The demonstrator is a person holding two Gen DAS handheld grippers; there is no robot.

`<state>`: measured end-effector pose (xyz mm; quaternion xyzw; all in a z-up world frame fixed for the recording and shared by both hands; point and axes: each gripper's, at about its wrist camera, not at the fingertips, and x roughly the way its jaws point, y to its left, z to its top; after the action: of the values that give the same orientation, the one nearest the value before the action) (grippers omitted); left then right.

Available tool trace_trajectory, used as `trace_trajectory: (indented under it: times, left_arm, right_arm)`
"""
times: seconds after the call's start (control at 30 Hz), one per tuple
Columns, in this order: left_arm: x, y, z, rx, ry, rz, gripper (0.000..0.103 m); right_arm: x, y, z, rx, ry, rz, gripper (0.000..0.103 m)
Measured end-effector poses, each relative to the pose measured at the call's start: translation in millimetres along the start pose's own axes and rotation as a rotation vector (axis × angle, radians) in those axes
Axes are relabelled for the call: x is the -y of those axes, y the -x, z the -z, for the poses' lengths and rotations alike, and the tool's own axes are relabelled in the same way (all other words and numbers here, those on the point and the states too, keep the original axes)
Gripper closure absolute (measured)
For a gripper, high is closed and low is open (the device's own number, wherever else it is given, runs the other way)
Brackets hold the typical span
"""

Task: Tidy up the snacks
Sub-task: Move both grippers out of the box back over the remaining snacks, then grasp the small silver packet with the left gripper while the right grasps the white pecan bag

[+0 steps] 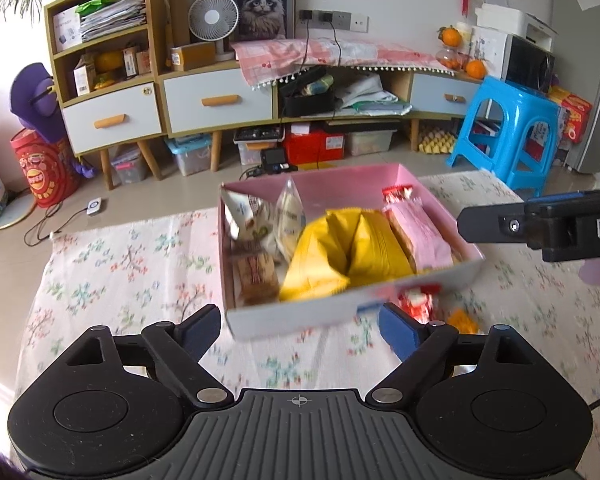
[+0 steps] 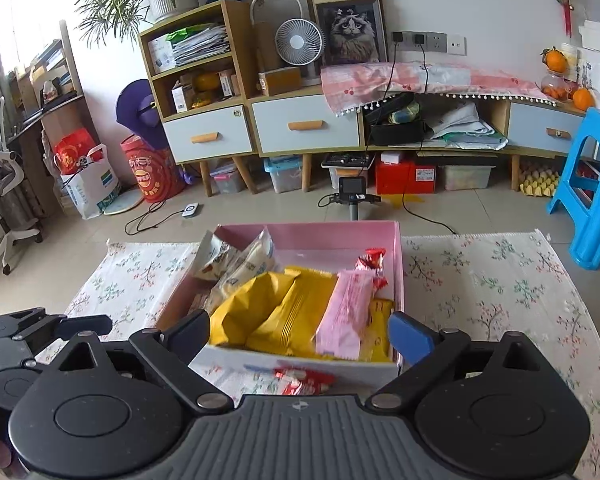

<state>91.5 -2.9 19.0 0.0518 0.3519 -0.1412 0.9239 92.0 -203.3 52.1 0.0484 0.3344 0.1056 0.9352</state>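
Left wrist view: the left gripper (image 1: 300, 330) hangs wide apart with nothing between its pads, just short of the near wall of the pink box (image 1: 292, 320). The box sits on a floral cloth (image 1: 132, 264), packed: two yellow bags (image 1: 340, 256) in the middle, a pink pack (image 1: 418, 234) on the right, pale packets (image 1: 260, 216) at the far left, a brown biscuit pack (image 1: 254, 272) near left. And there are strays! A red wrapper (image 1: 418, 302) and a small orange piece (image 1: 462, 320) lie on the cloth just outside the near wall. The right gripper (image 1: 496, 226) shows at the right edge of this view, and its own camera finds it (image 2: 300, 334) spread open too, empty, with the same red wrapper (image 2: 300, 380) right below it.

My read: mostly done, with the strays left to collect. Best handled by dropping one gripper straight over the red wrapper, pinching across its narrow middle, lifting clear of the wall, and releasing into the bare far end. Keep the other gripper back, since the box wall looks light and could slide if nudged.
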Motion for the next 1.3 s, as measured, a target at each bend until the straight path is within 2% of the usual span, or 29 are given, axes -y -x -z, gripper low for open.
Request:
trace_trajectory:
  times: [0.27, 0.43, 0.57, 0.83, 1.07, 1.2, 1.3]
  left_arm:
    - [-7.6, 29.2, 26.9, 0.011, 0.032, 0.012, 0.010]
    - [-15.2, 36.9, 42.8, 0.023, 0.052, 0.050, 0.009]
    - [-17.2, 38.4, 56.7, 0.019, 0.037, 0.087, 0.009]
    - [-27.3, 43.5, 91.8, -0.003, 0.031, 0.143, 0.009]
    - [-29.0, 47.8, 114.2, -0.002, -0.021, 0.179, 0.009]
    - [-29.4, 43.3, 121.9, -0.010, -0.062, 0.174, 0.009]
    - [-34.8, 38.5, 124.5, -0.018, -0.042, 0.166, 0.010]
  right_arm:
    - [-21.4, 19.0, 28.7, 0.005, 0.118, -0.009, 0.013]
    - [-30.7, 24.2, 43.6, 0.012, 0.199, -0.036, 0.013]
    - [-35.5, 25.8, 53.9, -0.003, 0.227, -0.086, 0.012]
    - [-51.8, 32.8, 83.5, 0.036, 0.353, -0.131, 0.012]
    - [-51.6, 39.2, 111.9, 0.042, 0.452, -0.180, 0.010]
    - [-52.5, 38.9, 121.3, 0.034, 0.471, -0.207, 0.010]
    - [-55.8, 36.5, 124.1, 0.032, 0.472, -0.227, 0.010]
